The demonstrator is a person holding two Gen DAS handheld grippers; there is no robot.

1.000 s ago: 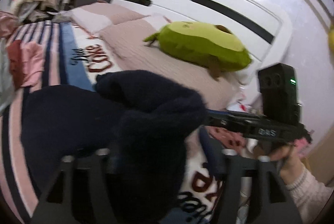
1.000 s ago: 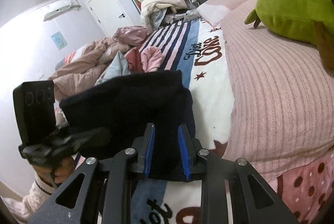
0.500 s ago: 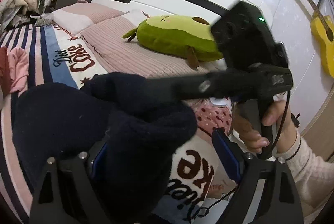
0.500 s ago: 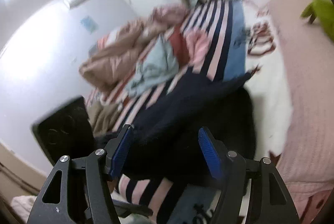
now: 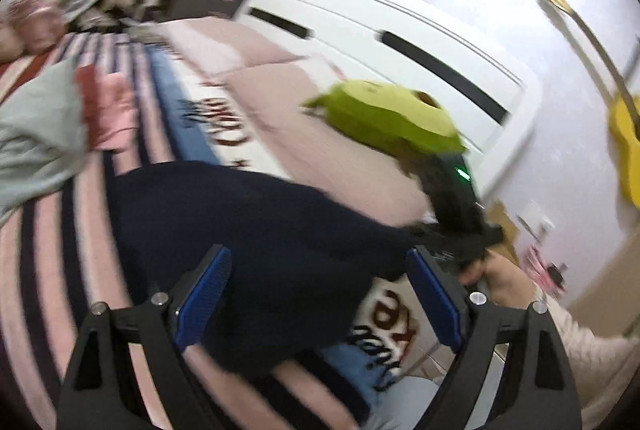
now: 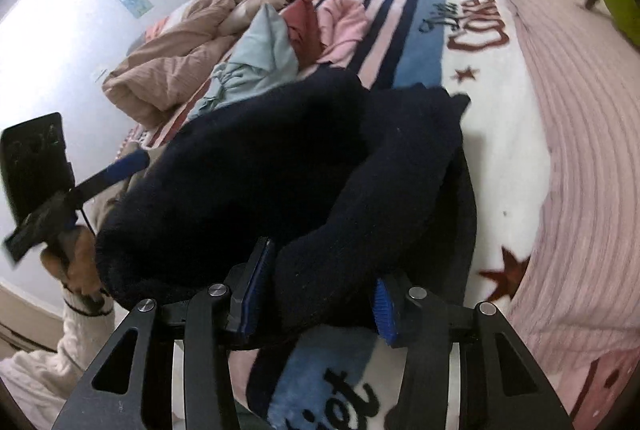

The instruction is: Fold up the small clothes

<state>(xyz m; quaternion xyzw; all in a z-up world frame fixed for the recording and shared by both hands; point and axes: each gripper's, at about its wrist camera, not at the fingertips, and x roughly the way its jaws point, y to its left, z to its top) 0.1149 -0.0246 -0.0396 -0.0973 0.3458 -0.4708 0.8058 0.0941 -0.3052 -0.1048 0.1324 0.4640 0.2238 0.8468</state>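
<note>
So the right gripper [image 6: 316, 294] has its blue pads [image 6: 256, 290] clamped around a thick rolled bunch of the navy knit garment [image 6: 280, 181]; the fabric fills the gap between the jaws, so that's a firm grip, probably to keep the folded-over edge from flopping back. The rest of the garment bulges up and away from those fingers, lying over the striped Diet Coke blanket [image 6: 432, 13].

The left gripper [image 5: 320, 298] is spread wide, nothing pinched. The same navy garment [image 5: 260, 230] lies flat just ahead of and between its pads [image 5: 204, 294], looks like it's hovering over it, though the view is blurry so I can't tell if anything touches. My guess is it let go so it can grab a fresh edge for the next fold.

Further out past the fingers: a heap of unfolded clothes, light blue top [image 6: 260, 49] and pink one [image 6: 344, 17], plus a green avocado plush [image 5: 384, 117] near the white headboard [image 5: 380, 29].
</note>
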